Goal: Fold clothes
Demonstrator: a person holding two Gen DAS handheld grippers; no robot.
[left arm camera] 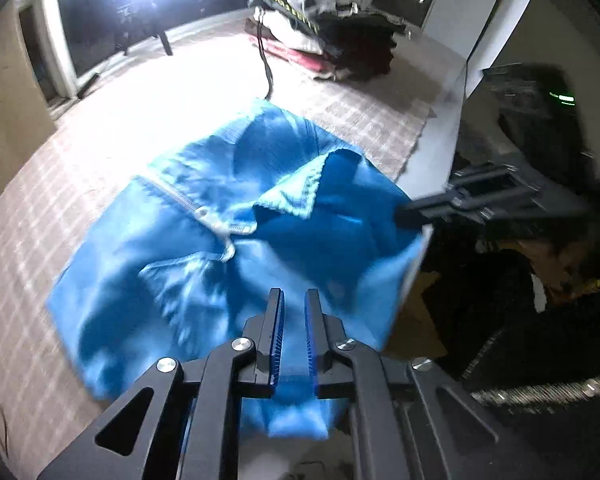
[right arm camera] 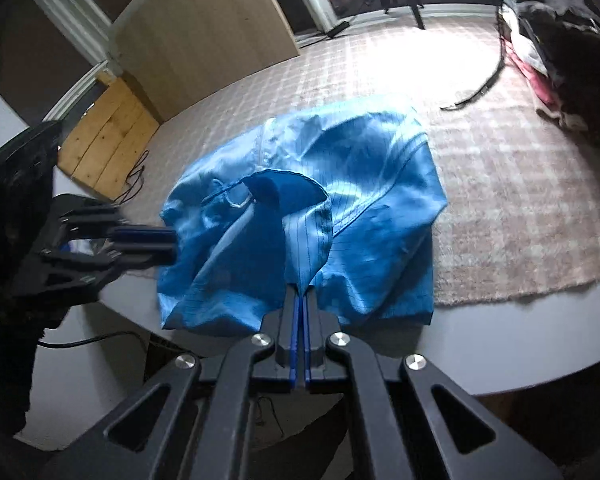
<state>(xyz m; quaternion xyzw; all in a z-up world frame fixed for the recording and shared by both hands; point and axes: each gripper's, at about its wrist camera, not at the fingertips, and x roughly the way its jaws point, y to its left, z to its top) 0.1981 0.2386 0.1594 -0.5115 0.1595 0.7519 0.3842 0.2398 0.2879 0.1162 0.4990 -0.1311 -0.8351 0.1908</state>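
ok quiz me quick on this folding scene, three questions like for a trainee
1. True or false: the right gripper is shut on the blue jacket.
2. What lies under the jacket? A) a checked cloth B) bare wood C) a tray
3. Fill in: the jacket's zip is coloured ___.

Key: 1 true; 2 A; 3 white.

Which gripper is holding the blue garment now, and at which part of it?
The right gripper pinches the blue garment at a raised fold near its front edge. The left gripper stands slightly open above it, holding nothing.
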